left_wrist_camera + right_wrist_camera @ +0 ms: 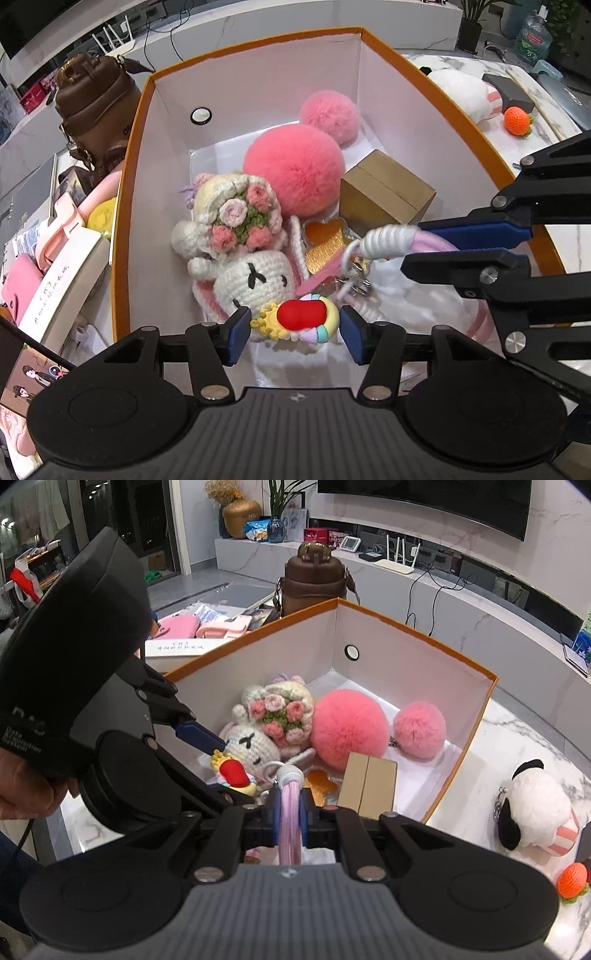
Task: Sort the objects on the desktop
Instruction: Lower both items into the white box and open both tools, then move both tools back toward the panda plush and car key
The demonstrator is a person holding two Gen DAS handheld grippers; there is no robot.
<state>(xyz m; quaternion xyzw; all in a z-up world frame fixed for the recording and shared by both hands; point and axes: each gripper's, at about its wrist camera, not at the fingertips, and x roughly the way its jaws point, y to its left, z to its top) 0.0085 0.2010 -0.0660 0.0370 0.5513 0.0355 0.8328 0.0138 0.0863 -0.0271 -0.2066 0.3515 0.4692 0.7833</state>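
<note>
An orange-rimmed white box [129,206] [476,716] holds a crochet bunny [255,277], a crochet bouquet doll [236,210], two pink pompoms [295,173], a small cardboard box [384,192] and an orange charm [325,240]. My left gripper [295,332] is open over the box's near end, with a red and yellow toy charm [301,315] [236,771] between its pads. My right gripper [290,808] [424,242] is shut on a pink and white cord strap [288,812] [391,240] with metal clasps, above the box.
A panda plush [532,808] and an orange crochet fruit [572,880] [517,120] lie on the marble table right of the box. A brown bottle bag [88,107] [314,579], pink items [62,221] and a white book [62,288] stand left of it.
</note>
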